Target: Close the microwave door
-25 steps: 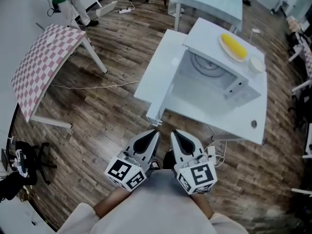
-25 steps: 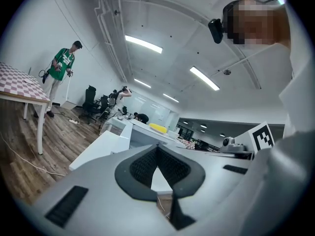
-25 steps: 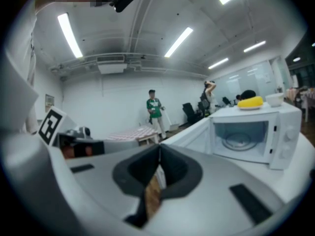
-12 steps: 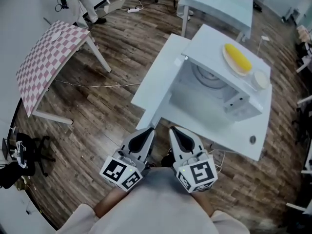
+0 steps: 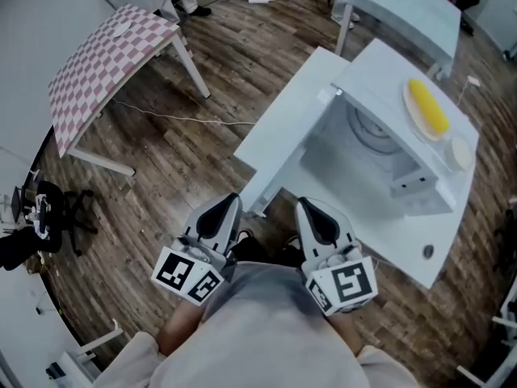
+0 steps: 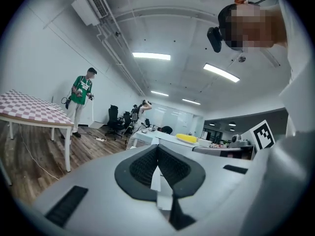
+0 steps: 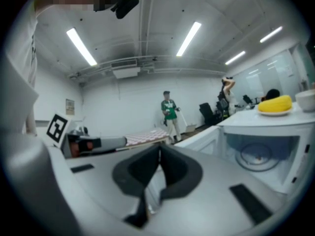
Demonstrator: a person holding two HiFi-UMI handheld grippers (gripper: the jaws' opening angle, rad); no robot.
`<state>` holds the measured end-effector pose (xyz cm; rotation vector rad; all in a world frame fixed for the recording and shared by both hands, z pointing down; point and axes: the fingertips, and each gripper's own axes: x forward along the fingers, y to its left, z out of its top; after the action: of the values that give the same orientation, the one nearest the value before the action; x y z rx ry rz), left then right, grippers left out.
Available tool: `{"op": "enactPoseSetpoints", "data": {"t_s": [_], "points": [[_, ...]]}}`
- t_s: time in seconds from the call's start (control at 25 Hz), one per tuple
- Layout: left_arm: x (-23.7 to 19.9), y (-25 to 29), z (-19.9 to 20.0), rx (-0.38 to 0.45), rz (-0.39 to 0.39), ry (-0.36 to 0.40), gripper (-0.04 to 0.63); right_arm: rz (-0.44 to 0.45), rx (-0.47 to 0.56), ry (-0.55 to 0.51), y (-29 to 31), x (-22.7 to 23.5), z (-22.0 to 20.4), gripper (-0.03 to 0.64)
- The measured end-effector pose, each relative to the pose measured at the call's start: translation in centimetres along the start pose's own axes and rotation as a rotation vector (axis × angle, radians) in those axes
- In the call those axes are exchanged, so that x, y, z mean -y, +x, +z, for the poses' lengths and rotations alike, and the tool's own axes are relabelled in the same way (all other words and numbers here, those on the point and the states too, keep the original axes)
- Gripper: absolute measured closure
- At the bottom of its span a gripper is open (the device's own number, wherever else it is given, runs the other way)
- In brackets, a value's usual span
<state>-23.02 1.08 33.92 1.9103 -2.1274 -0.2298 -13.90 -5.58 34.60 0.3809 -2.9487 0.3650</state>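
A white microwave stands open on a white table, its cavity and glass turntable showing. Its door is swung wide out to the left. In the right gripper view the microwave is at the right, with the door towards the middle. My left gripper and right gripper are held close to my body, short of the door's near corner. Both are shut with nothing between the jaws, as the left gripper and right gripper show in their own views.
A plate with a yellow item and a small white bowl rest on top of the microwave. A pink checkered table stands at the left, a cable crosses the wooden floor, another white table is behind. A person in green stands far off.
The head view has shifted, so the microwave and door now sit further right and nearer. Both grippers stay shut by my body, a little wider apart. The door has not moved.
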Motion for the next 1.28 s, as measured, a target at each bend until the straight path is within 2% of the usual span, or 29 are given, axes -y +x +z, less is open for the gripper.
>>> {"op": "enactPoseSetpoints", "data": {"t_s": [0.24, 0.72, 1.08, 1.28], "points": [[-3.6, -0.1, -1.0, -0.031, 0.067, 0.013, 0.578, 0.017, -0.014, 0.002, 1.3, -0.2, -0.3, 0.594], [-6.2, 0.7, -4.2, -0.102, 0.089, 0.057, 0.578, 0.010, -0.040, -0.024, 2.9, -2.0, -0.9, 0.594], [-5.9, 1.8, -5.3, -0.147, 0.009, 0.052, 0.578, -0.051, -0.045, -0.012, 3.3, -2.4, -0.8, 0.594], [-5.1, 2.3, -5.9, -0.176, -0.046, 0.075, 0.578, -0.106, -0.027, 0.018, 2.7, -1.3, -0.8, 0.594]]}}
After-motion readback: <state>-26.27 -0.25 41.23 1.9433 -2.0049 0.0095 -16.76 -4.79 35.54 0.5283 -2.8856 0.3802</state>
